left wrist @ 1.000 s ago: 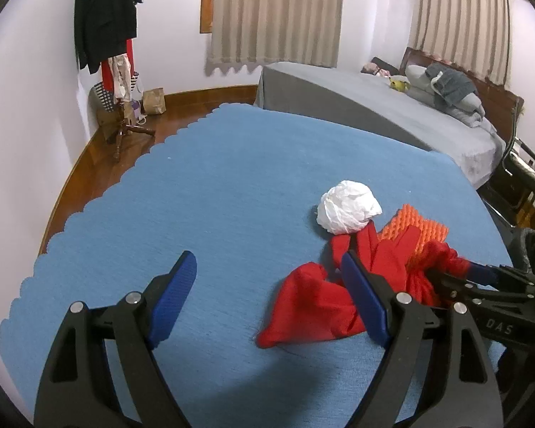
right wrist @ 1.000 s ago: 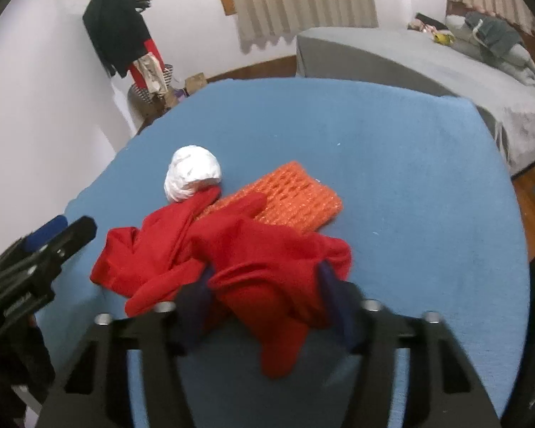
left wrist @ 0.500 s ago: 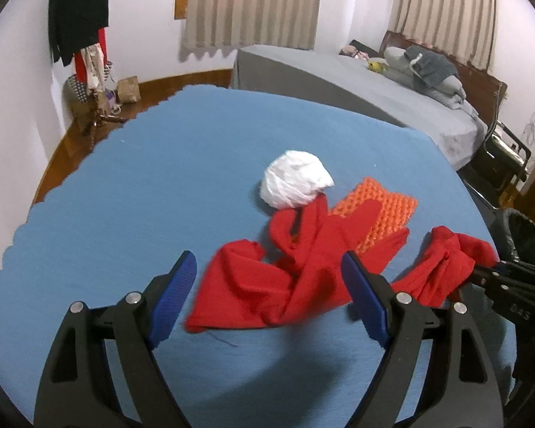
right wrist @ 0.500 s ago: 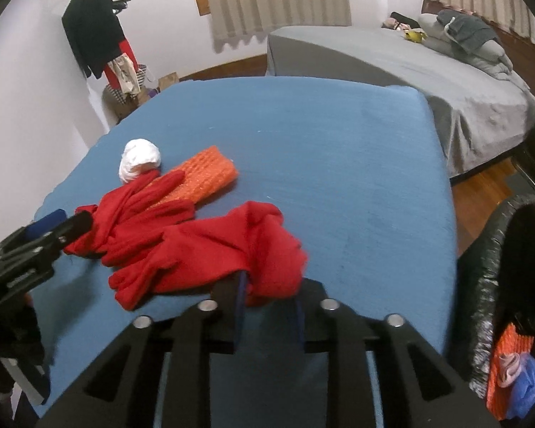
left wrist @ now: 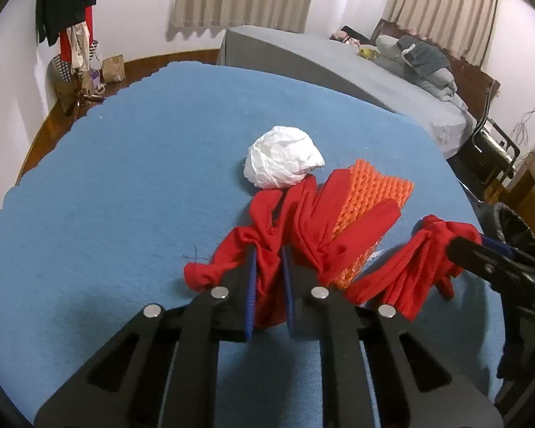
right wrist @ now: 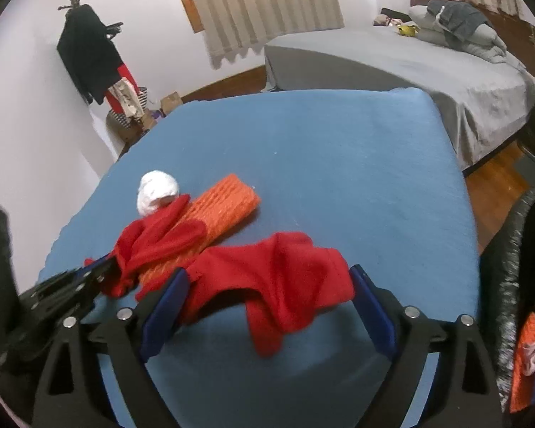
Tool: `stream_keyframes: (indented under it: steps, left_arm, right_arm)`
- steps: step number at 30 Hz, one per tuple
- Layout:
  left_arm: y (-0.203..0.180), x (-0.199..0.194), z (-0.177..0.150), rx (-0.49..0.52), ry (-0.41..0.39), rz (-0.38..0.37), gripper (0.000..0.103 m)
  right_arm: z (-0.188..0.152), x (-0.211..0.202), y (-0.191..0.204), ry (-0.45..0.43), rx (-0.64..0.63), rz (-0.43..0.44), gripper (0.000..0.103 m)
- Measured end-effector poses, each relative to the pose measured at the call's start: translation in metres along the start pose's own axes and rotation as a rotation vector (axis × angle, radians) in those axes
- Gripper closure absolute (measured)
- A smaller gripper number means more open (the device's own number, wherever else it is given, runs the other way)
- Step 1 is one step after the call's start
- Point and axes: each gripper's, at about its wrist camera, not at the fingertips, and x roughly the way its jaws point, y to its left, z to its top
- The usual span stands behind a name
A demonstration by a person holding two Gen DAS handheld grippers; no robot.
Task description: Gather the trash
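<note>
A red cloth [left wrist: 296,221] lies on the blue table [left wrist: 125,196], partly over an orange foam net [left wrist: 374,192]. A crumpled white paper ball [left wrist: 281,157] sits just behind it. My left gripper [left wrist: 267,285] is shut on the near end of the red cloth. In the right wrist view the cloth's other end [right wrist: 278,285] lies loose between the wide-open fingers of my right gripper [right wrist: 267,303]. The net [right wrist: 224,207] and paper ball [right wrist: 157,190] lie beyond it, to the left.
A black trash bin [right wrist: 517,285] with a bag and coloured waste stands at the table's right edge. A grey bed [left wrist: 339,67] is behind the table. A coat stand [left wrist: 71,18] is at the far left wall.
My left gripper moved onto the red cloth and shut on it. My right gripper, shut on the cloth's other end half a second ago, has opened and let it drop.
</note>
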Motion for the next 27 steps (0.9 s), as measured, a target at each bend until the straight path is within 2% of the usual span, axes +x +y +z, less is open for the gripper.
stream_keyframes:
  steps: [4,15,21,27]
  left_arm:
    - [0.0,-0.011,0.0,-0.004,-0.029,0.015,0.092]
    - [-0.004,-0.026,-0.004,-0.016,-0.049,0.002,0.092]
    - [0.006,-0.029,0.001,-0.006,-0.066,0.037,0.092]
    - [0.021,-0.032,0.007,-0.036,-0.08,0.07,0.092]
  right_arm:
    - [-0.002,0.019,0.004,0.043,-0.027,-0.057,0.013]
    - [-0.012,0.016,0.023,0.05,-0.054,0.02,0.016]
    - [-0.005,0.017,0.028,0.072,-0.026,0.03,0.012]
    - [0.001,0.013,0.027,0.059,-0.016,0.029,0.011]
